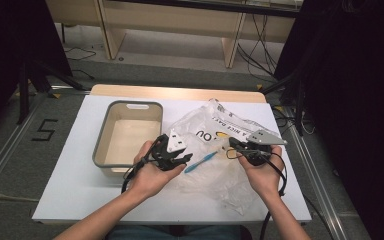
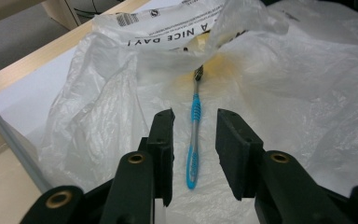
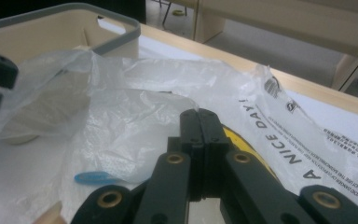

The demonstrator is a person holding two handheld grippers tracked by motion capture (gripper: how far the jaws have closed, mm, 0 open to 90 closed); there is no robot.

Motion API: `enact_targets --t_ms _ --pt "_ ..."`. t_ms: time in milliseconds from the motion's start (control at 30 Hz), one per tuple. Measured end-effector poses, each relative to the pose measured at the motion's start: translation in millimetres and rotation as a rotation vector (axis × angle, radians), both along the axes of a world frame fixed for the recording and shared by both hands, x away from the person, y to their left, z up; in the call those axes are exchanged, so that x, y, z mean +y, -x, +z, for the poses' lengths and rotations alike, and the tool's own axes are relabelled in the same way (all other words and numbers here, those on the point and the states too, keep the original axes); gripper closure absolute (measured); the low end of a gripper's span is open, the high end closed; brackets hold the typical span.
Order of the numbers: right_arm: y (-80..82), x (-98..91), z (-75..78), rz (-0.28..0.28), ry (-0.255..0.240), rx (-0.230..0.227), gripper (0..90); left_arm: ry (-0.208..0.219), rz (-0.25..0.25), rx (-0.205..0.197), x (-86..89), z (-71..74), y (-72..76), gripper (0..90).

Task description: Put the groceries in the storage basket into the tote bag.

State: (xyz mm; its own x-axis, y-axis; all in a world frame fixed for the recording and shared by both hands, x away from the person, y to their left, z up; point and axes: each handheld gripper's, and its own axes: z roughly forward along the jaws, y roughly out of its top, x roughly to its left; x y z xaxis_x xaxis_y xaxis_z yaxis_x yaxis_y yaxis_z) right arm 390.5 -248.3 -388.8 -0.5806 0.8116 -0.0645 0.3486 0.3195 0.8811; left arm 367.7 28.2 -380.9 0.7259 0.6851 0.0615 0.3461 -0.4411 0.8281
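The left gripper (image 1: 182, 161), black with a grey three-cornered plate on top, sits in the person's left hand (image 1: 150, 175) near the middle of the table. Its jaws stand apart with nothing pressed between them. Seen along them in the left gripper view, the blue and clear plastic toothbrush (image 2: 194, 140) lies in line with the gap, down on the bag rather than in the grip, its handle end nearest the jaws and its bristle head (image 2: 198, 73) pointing away, tucked under a raised fold of plastic.

The right gripper (image 1: 234, 146), held in the right hand (image 1: 262, 172), has its jaws pressed flat together. In the right gripper view they close over the plastic beside a yellow printed patch (image 3: 235, 137); whether a fold of film is pinched between them I cannot tell.

The toothbrush rests on the crumpled, thin translucent white plastic bag (image 1: 215, 170), printed with "A NICE DAY!", which spreads across the right half of the white table top (image 1: 65, 175). In the high view the toothbrush lies between the two grippers. Left of the bag stands a cream rectangular plastic tub with a grey rim (image 1: 102, 135), just beside the left hand.
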Motion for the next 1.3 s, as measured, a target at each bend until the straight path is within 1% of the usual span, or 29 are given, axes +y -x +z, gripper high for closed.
enact_targets --t_ms 100,167,200,267,300,333,467,533,667,767,800,933,967,1033,1167,1200,1267,1300 --pt "1.4 -2.3 -1.6 0.008 0.008 0.026 90.0 0.011 0.004 -0.012 4.5 6.5 1.9 67.1" --pt "2.8 -3.3 -3.2 0.02 0.015 0.049 90.0 0.02 0.021 -0.021 8.9 10.0 -0.1 67.2" --pt "3.1 -3.6 -4.9 0.036 0.02 0.078 90.0 0.024 0.026 -0.025 10.6 10.7 -1.4 67.2" --pt "3.9 -3.6 -8.9 0.066 0.036 0.114 90.0 0.034 0.049 -0.035 15.3 11.2 -5.6 67.1" --pt "4.3 -3.6 -10.7 0.07 0.043 0.123 90.0 0.045 0.068 -0.036 17.8 10.4 -8.4 67.0" --pt "4.6 -3.6 -13.7 0.084 0.051 0.148 90.0 0.045 0.075 -0.035 19.6 10.2 -10.0 67.0" --pt "5.2 -5.2 -21.0 0.121 0.083 0.2 90.0 0.046 0.102 -0.031 25.6 9.1 -17.3 66.7" --pt "6.1 -6.2 -23.5 0.13 0.091 0.22 90.0 0.047 0.115 -0.026 26.5 7.8 -20.9 66.6" --pt "7.7 -7.7 -27.3 0.148 0.105 0.255 90.0 0.042 0.123 -0.014 25.8 4.4 -28.8 66.5" --pt "9.2 -6.2 -32.5 0.174 0.121 0.29 90.0 0.038 0.105 -0.011 22.2 1.3 -34.7 65.4" --pt "10.2 -4.8 -35.4 0.188 0.131 0.312 90.0 0.035 0.103 -0.013 21.0 0.4 -36.0 64.5" --pt "11.7 0.7 -46.3 0.235 0.167 0.362 90.0 0.01 0.096 0.004 13.6 -5.3 -41.4 62.6" --pt "12.1 1.8 -48.2 0.242 0.172 0.371 90.0 -0.003 0.089 0.018 11.5 -7.5 -42.8 62.1" --pt "13.2 4.8 -52.0 0.264 0.188 0.403 90.0 -0.014 0.087 0.032 8.7 -11.1 -44.4 61.6" --pt "15.2 9.1 -59.8 0.316 0.227 0.453 90.0 -0.063 0.066 0.086 3.7 -20.5 -46.3 60.9" --pt "16.6 10.3 -61.8 0.327 0.234 0.472 90.0 -0.076 0.061 0.093 3.3 -22.1 -46.4 61.0" --pt "17.7 10.9 -63.8 0.344 0.24 0.489 89.7 -0.106 0.054 0.111 2.3 -26.4 -45.6 61.9" --pt "18.6 11.5 -64.9 0.349 0.242 0.506 88.5 -0.128 0.049 0.122 1.7 -29.0 -45.0 62.6"
